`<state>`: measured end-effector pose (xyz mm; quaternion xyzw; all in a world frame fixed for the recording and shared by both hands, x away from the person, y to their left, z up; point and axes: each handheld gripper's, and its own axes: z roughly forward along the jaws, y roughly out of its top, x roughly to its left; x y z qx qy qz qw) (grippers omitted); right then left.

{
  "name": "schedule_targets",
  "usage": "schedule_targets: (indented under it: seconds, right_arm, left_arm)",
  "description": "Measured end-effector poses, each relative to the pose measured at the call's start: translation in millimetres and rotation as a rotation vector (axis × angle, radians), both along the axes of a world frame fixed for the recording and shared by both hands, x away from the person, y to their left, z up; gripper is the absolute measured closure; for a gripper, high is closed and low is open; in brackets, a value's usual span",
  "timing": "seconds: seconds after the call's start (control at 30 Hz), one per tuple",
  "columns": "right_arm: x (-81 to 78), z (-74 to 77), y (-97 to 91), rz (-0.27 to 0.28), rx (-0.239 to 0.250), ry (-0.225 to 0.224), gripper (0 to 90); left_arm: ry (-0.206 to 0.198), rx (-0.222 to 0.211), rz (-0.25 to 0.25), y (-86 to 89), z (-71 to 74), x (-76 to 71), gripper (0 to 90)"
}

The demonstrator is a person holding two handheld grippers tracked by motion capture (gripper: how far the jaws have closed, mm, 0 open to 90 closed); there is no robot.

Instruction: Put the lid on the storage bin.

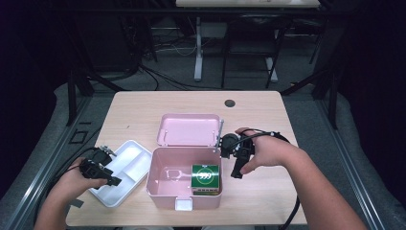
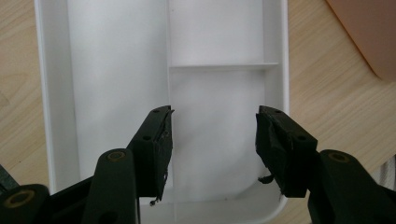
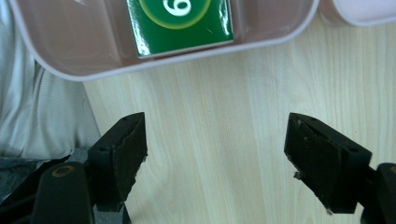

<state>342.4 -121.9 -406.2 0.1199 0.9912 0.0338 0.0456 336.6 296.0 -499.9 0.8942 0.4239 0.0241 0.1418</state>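
A pink box (image 1: 160, 184) stands open at the table's middle, its lid (image 1: 187, 129) tipped back. Inside it, at the right, lies a green packet (image 1: 206, 177) with white digits; in the right gripper view the same green packet (image 3: 180, 21) lies past the box wall (image 3: 196, 53). My right gripper (image 1: 235, 168) hangs over bare wood just right of the box, open and empty (image 3: 215, 163). A white divided tray (image 1: 125, 167) lies left of the box. My left gripper (image 1: 111, 178) hovers over the tray's near end, open, with nothing between its fingers (image 2: 212, 149).
The tray (image 2: 119, 79) has a long compartment and two short ones, all bare. A dark round grommet (image 1: 230, 103) sits at the table's far side. Table legs and cables stand on the floor beyond. Bare wood lies right of the box.
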Motion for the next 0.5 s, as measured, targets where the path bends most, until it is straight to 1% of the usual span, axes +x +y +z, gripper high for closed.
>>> schedule_targets:
  seconds: [0.07, 0.1, 0.27, 0.33, 0.37, 0.4, 0.43, 0.47, 0.5]
  right_arm:
    - [0.5, -3.0, -4.3, -0.013, 0.008, 0.000, 21.4]
    - [0.3, -4.4, -6.0, -0.018, 0.013, 0.000, 21.5]
    - [-0.6, -14.8, -18.2, -0.064, 0.030, -0.012, 23.0]
    - [0.8, -18.7, -25.3, -0.105, 0.044, -0.028, 24.8]
    - [1.5, -20.3, -28.4, -0.134, 0.064, -0.041, 25.7]
    - [2.4, -20.7, -30.4, -0.151, 0.066, -0.052, 25.8]
    - [3.1, -23.4, -33.7, -0.193, 0.089, -0.058, 25.8]
    - [3.1, -25.5, -35.6, -0.221, 0.098, -0.063, 25.8]
    - [3.0, -27.1, -37.1, -0.233, 0.100, -0.074, 25.8]
  left_arm:
    - [-0.001, 0.001, -0.001, -0.1, 0.4, -0.1, 46.2]
    - [-0.002, -0.001, 0.008, -0.3, 0.6, -0.4, 46.3]
    - [-0.005, 0.011, -0.002, 0.6, 0.2, 0.5, 46.9]
    - [-0.009, 0.009, 0.003, 1.5, 1.7, 0.4, 47.2]
    - [-0.010, 0.004, 0.005, 1.5, 2.2, 0.2, 47.4]
    - [-0.010, -0.004, 0.009, 1.2, 3.0, 0.2, 47.3]
    - [-0.010, -0.005, 0.005, 0.9, 3.6, 0.4, 47.3]
    - [-0.010, -0.009, 0.009, 0.3, 3.8, 0.4, 47.3]
    - [-0.013, -0.014, 0.011, 0.1, 3.8, 1.2, 47.3]
